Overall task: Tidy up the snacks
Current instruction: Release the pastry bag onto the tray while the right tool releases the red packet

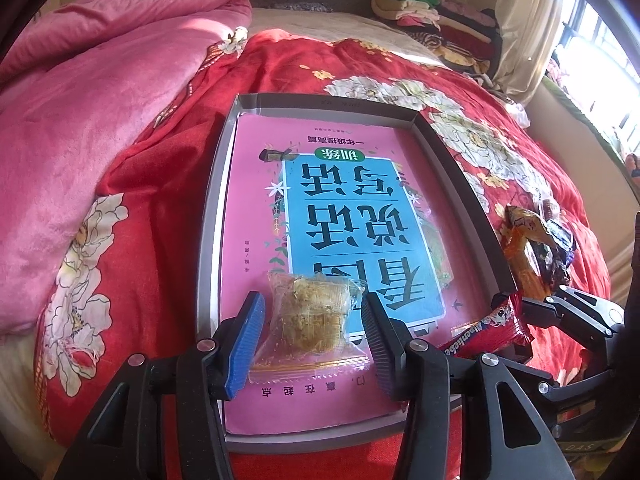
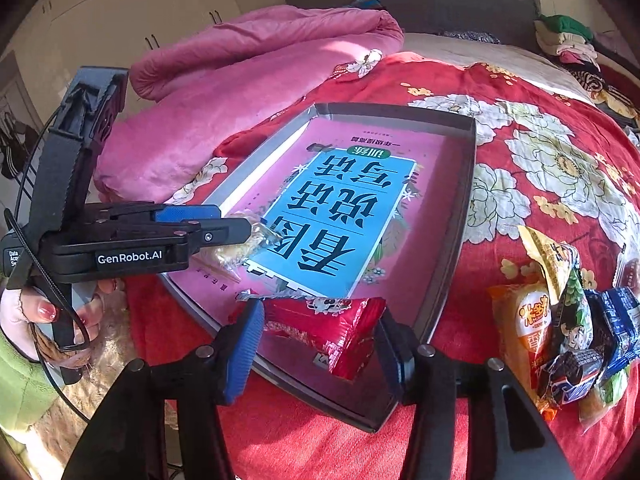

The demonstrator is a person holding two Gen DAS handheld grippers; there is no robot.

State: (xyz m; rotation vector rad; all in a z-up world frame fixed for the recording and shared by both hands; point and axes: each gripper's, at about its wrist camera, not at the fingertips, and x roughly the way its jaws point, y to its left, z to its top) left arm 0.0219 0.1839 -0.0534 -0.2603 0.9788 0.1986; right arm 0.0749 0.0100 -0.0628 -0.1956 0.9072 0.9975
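A grey shallow box (image 1: 212, 216) (image 2: 460, 248) lies on the red floral bedspread, with a pink and blue book (image 1: 360, 216) (image 2: 344, 216) inside. My left gripper (image 1: 316, 340) (image 2: 248, 232) is shut on a clear-wrapped yellow pastry (image 1: 316, 316) (image 2: 236, 254), held over the near end of the book. My right gripper (image 2: 320, 344) is shut on a red snack packet (image 2: 332, 328) (image 1: 488, 328), held over the box's near right rim.
A pile of snack packets (image 2: 560, 320) (image 1: 532, 252) lies on the bedspread right of the box. A pink blanket (image 1: 100, 120) is bunched at the left. Folded clothes (image 1: 432, 20) sit at the bed's far end. A window (image 1: 600, 60) is at the right.
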